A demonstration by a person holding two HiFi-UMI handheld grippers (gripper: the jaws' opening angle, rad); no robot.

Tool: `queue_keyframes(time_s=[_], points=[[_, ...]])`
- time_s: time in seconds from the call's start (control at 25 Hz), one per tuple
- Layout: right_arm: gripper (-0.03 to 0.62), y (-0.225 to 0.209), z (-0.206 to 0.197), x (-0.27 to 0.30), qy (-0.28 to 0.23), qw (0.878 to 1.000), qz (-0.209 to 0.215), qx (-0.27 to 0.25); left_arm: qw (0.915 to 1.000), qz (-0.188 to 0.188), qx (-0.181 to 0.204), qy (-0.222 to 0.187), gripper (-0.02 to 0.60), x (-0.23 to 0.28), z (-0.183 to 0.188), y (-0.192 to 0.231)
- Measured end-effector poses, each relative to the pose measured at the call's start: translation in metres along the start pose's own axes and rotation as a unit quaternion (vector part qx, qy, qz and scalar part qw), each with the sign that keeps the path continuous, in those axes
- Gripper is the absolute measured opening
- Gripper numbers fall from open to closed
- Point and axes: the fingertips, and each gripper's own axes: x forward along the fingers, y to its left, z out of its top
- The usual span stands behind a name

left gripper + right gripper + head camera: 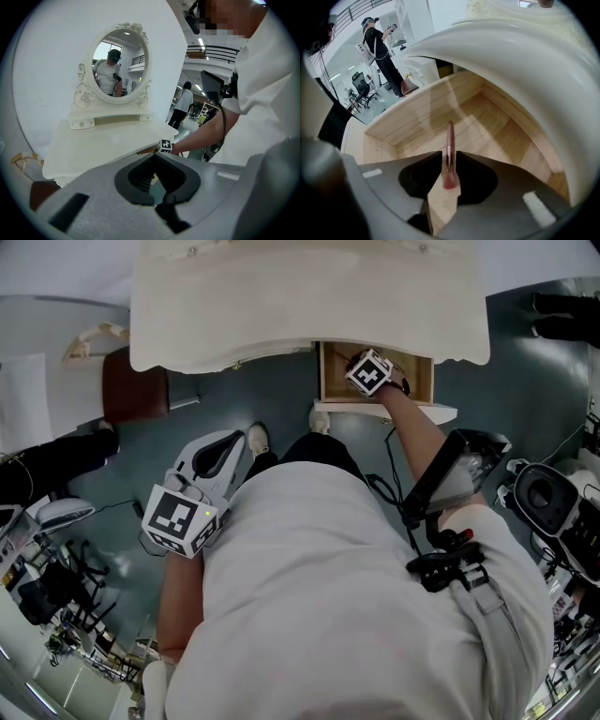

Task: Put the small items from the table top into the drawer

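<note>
Our right hand-held gripper (448,155) is open inside the drawer (497,126), with a pink brush (449,136) unpinched between its jaws. Our left hand-held gripper (157,157) is closed and empty. The bench (309,296) looks bare, so we judge little remains.

Drawer (423,381): interior largely hidden beneath dressing-table top (309,296) and right gripper (368,374). Slim pink item (449,140) between that gripper's jaws: blurred, kind not discernible.

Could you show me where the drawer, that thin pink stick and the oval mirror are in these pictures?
Drawer (497,131), right gripper view, its bare wooden floor.
Pink stick (449,145), right gripper view, middle of its shaft.
Oval mirror (117,65), left gripper view, middle of the glass.
</note>
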Motion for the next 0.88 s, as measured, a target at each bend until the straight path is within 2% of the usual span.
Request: queue_keyframes(time_s=[0.32,0.56,0.6,0.88], points=[[0.089,-0.018,-0.015,-0.008,-0.002,1.0,-0.015,0.025,0.9997,-0.023,0.01,-0.006,0.002,0.016,0.0,0.005],[0.018,-0.025,-0.018,-0.031,-0.019,0.998,-0.044,0.039,0.9982,-0.053,0.023,-0.016,0.002,0.026,-0.001,0.011],[0.002,-0.023,-0.017,-0.038,-0.024,0.997,-0.051,0.046,0.9978,-0.058,0.027,-0.018,0.002,0.023,-0.001,0.012],[0.002,0.013,-0.02,-0.087,-0.048,0.989,-0.08,0.116,0.9931,-0.097,0.057,-0.033,0.002,-0.001,-0.006,0.017]])
